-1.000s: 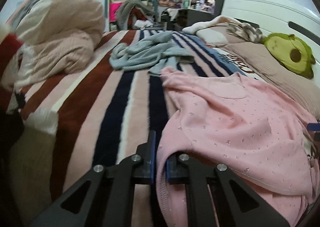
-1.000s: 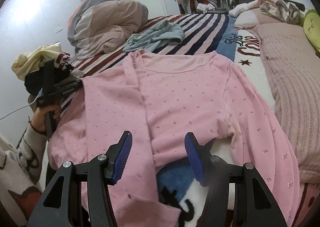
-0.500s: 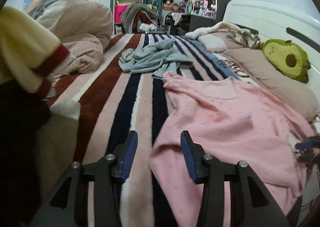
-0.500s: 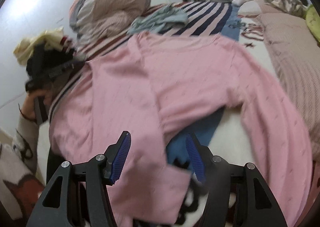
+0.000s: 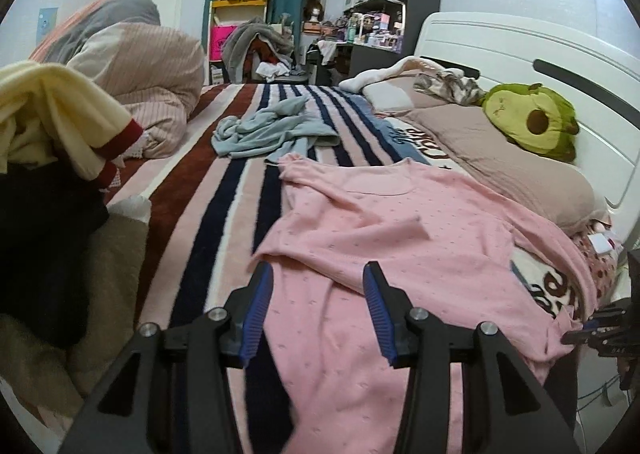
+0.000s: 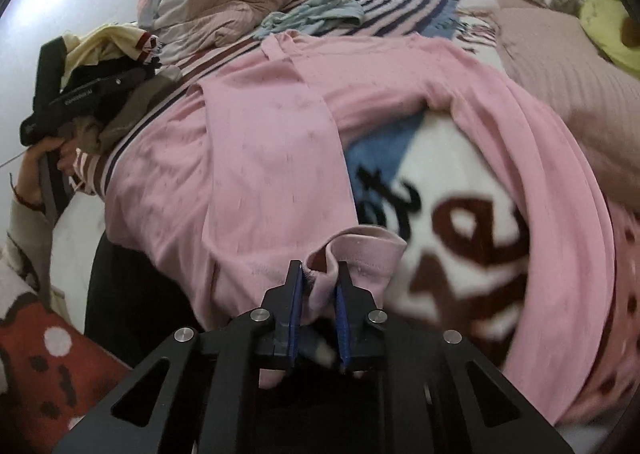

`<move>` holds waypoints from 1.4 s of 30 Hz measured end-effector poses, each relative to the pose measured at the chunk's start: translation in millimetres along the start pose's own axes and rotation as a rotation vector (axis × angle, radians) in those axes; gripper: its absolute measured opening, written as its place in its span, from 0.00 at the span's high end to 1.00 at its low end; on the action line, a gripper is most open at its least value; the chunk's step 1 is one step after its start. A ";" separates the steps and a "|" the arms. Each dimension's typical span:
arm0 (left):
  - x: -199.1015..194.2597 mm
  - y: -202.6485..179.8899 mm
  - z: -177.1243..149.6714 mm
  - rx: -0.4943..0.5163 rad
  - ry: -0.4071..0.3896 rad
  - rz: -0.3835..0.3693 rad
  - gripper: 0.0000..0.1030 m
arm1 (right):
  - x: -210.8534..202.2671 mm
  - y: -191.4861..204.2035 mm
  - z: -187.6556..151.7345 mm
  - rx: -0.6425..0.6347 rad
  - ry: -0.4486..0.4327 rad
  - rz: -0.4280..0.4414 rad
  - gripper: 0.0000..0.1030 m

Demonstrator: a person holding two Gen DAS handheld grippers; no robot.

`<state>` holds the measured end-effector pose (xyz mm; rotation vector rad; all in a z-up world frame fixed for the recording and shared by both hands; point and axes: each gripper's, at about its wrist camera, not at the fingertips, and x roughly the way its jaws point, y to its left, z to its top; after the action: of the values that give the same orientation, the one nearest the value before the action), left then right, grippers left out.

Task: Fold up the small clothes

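Shirt: pink long-sleeved shirt spread across the bed, collar toward the far side, hem hanging over the near edge; one sleeve already laid inward across the body.
Second sleeve: stretched along the headboard side of the bed beside the long pillow, cuff drawn toward the near edge; not yet laid over the body.
Right gripper: closed on that cuff, cloth bunched between the blue pads.
Left gripper: wide open, holding nothing, hovering just above the shirt's lower body at the near edge.
Done so far, by the look of it: shirt flattened, one sleeve folded in.
Left to do, judging by how things lie: second sleeve across the body, then the body folded up from the hem toward the collar.
Other clothes: crumpled blue garment near the middle of the bed, beyond the collar, unfolded; heap of cream and dark clothing at the left edge, also unfolded.
Overall progress: early, with one piece partly folded and several untouched.
Bystanders: rolled quilt at the far left corner and avocado plush toy on the long pillow, both clear of the shirt.
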<state>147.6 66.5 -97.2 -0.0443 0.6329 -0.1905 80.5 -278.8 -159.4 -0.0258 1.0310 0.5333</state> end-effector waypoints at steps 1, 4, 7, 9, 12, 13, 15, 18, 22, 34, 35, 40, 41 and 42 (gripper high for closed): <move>-3.3 -4.0 -1.4 0.004 -0.001 -0.005 0.59 | -3.0 -0.1 -6.6 0.014 0.002 0.002 0.91; -9.9 -12.9 -3.9 0.012 0.001 -0.021 0.58 | -11.3 1.0 -22.8 0.039 0.011 0.007 0.89; -14.0 -19.2 -4.8 0.019 0.001 -0.027 0.58 | -27.4 -6.8 -30.5 0.066 -0.029 -0.025 0.75; -16.8 -21.6 -4.1 0.019 -0.001 -0.030 0.57 | -43.4 -19.1 -30.5 0.103 -0.089 -0.051 0.57; -20.8 -26.1 -2.1 0.020 -0.009 -0.026 0.54 | -62.0 -38.9 -23.8 0.131 -0.167 -0.132 0.54; -21.2 -26.9 -2.0 0.020 -0.011 -0.026 0.54 | -64.9 -45.6 -20.3 0.135 -0.182 -0.176 0.52; -22.5 -30.0 -1.0 0.017 -0.014 -0.026 0.54 | -67.0 -57.8 -13.5 0.129 -0.200 -0.259 0.48; -19.9 -33.6 0.8 0.013 -0.008 -0.029 0.49 | -60.3 -70.9 -5.9 0.109 -0.202 -0.328 0.38; -10.6 -39.0 1.4 0.019 0.015 -0.020 0.48 | -42.8 -92.1 -2.4 0.111 -0.180 -0.368 0.34; 14.1 -52.3 4.4 0.026 0.058 -0.016 0.48 | -38.1 -93.7 -7.7 0.077 -0.195 -0.259 0.88; 14.1 -53.5 4.3 0.029 0.058 -0.019 0.48 | -39.0 -91.8 -6.9 0.072 -0.201 -0.257 0.90; 6.0 -49.9 4.4 0.019 0.035 -0.023 0.48 | -53.8 -71.1 7.0 0.038 -0.282 -0.207 0.91; 4.5 -48.7 4.4 0.016 0.031 -0.023 0.48 | -58.0 -64.4 12.7 0.022 -0.302 -0.196 0.91; 1.6 -45.8 3.8 0.010 0.025 -0.022 0.48 | -59.9 -59.4 17.8 0.010 -0.315 -0.187 0.91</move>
<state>143.6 21.2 -90.5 -0.0390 0.6564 -0.2162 96.7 -350.4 -114.3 -0.0283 0.7147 0.3482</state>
